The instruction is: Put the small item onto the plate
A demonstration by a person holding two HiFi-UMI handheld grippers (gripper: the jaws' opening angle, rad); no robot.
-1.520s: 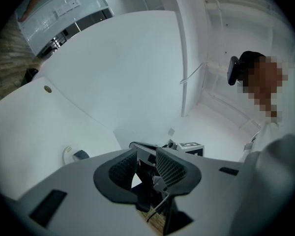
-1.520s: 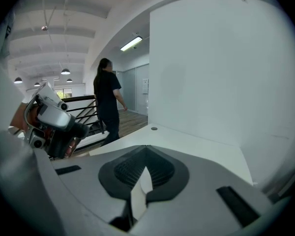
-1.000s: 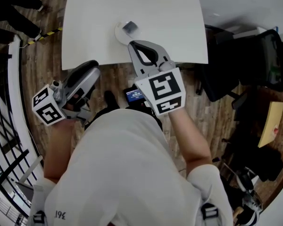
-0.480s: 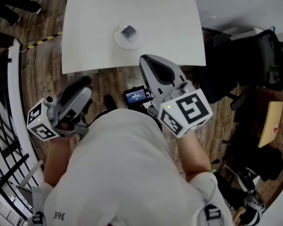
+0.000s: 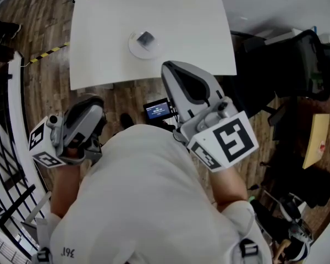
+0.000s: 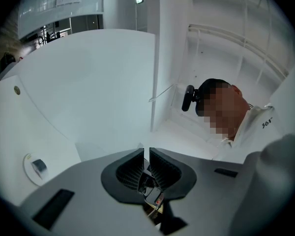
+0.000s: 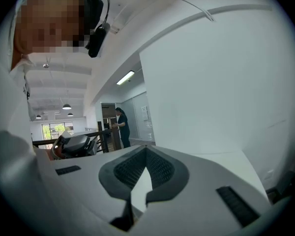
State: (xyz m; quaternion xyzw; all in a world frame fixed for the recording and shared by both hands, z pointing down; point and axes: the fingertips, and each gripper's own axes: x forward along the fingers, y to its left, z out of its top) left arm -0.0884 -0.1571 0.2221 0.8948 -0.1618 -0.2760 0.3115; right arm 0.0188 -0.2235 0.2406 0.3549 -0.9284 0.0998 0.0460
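The small grey item (image 5: 147, 38) lies on the round white plate (image 5: 135, 49) on the white table (image 5: 181, 21). Both show small at the lower left of the left gripper view: the item (image 6: 39, 165) on the plate (image 6: 28, 170). My right gripper (image 5: 166, 66) hangs over the floor just short of the table's near edge, shut and empty; its tips (image 7: 145, 149) meet. My left gripper (image 5: 93, 102) is held back at the left, away from the table. Its jaws have just been closing to a thin slit (image 6: 146, 151), with nothing between them.
A small lit screen (image 5: 158, 110) sits below the table edge between the grippers. A black chair (image 5: 313, 54) stands right of the table and a metal railing (image 5: 5, 147) runs along the left. In the right gripper view a person (image 7: 120, 122) stands far off.
Both grippers have drawn back from the table toward my body and risen. The right gripper has left the plate, where the item stays. The left gripper's jaws look narrower.
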